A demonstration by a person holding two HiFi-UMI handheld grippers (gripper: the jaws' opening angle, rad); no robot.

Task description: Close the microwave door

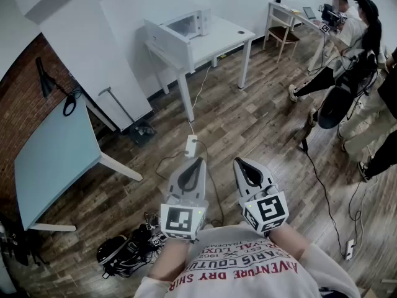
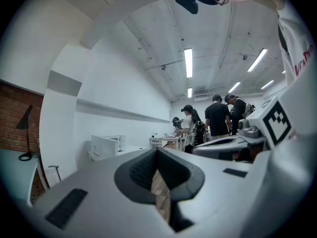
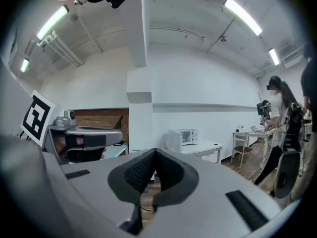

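Microwave sits far ahead of both grippers, on a white table by the wall. Its door hangs wide open and sticks out past the table edge, on the side toward the grippers. From the left gripper the microwave is ahead & a bit to the left. From the right gripper it is ahead & a bit to the right.

Both grippers are held low, close to the person's chest, side by side over the wood floor. Left gripper is clenched w/ nothing in it. Right gripper is clenched too, also w/ nothing in it. Neither one is near the door yet, so the job has not begun.

The door looks thin, stiff & light, prob. on a hinge, so it should swing w/ an easy push. No need to grab it. I think the best spot to press is the flat outer face near the free edge, far from the hinge. Push slow, bc the microwave could slide on the smooth table.
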